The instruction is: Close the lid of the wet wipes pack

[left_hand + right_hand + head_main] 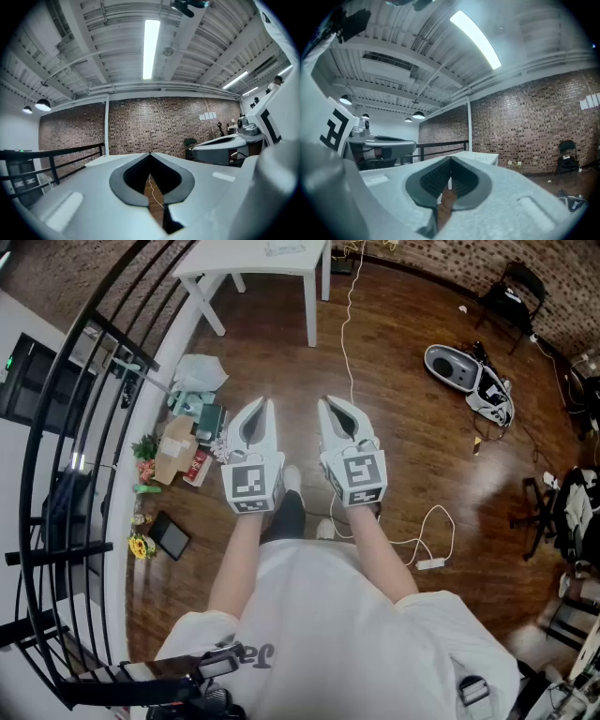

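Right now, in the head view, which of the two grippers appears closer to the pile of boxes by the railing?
The left gripper: its tips appear right beside the pile, while the right gripper lies on the far side of it.

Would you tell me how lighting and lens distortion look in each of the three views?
Head view: even light, a faint sheen on the floor, fisheye bowing the railing. Left gripper view: the ceiling lamp blows out white, corners vignette black. Right gripper view: hazier, the strip lamp glares, the brick wall curves.
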### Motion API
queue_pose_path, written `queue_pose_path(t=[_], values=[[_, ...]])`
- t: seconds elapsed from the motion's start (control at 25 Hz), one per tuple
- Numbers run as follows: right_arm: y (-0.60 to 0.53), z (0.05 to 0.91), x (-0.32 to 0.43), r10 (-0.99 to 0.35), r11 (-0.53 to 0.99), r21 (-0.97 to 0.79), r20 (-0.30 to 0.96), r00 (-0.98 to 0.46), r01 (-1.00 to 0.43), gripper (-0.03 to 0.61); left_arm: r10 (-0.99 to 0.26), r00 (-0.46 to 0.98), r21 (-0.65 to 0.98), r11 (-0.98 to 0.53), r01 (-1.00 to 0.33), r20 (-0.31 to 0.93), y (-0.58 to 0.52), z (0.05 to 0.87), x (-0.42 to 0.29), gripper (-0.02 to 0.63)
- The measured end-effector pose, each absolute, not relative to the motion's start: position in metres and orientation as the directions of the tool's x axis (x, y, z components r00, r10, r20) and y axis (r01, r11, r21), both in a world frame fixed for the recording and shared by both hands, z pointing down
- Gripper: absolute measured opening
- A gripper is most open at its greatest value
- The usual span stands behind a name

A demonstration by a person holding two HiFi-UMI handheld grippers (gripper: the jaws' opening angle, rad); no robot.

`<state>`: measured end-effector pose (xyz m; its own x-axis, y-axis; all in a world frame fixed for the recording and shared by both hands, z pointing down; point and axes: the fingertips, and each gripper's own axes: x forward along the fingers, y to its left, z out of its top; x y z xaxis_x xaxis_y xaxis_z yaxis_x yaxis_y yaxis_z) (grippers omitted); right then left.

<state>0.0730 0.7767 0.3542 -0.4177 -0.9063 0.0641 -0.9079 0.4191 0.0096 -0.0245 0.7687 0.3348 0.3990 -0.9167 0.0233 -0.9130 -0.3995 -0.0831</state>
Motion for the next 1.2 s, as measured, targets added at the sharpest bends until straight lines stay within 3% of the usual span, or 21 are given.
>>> queue_pose_path(t=[0.64, 1.2], values=[[0.571, 0.331, 0.016, -0.915, 0.404, 0.099, 0.044, -0.402, -0.909, -0.014, -0.879, 0.473, -0.025, -0.472, -0.881, -0.067, 0.551, 0.311, -0.07, 0.015], [0.412, 0.354, 0.019, -0.892, 0.452, 0.048, 0.047, -0.45, -0.891, -0.014, -0.897, 0.442, -0.014, -0.442, -0.897, -0.026, 0.404, 0.338, -0.077, 0.015]])
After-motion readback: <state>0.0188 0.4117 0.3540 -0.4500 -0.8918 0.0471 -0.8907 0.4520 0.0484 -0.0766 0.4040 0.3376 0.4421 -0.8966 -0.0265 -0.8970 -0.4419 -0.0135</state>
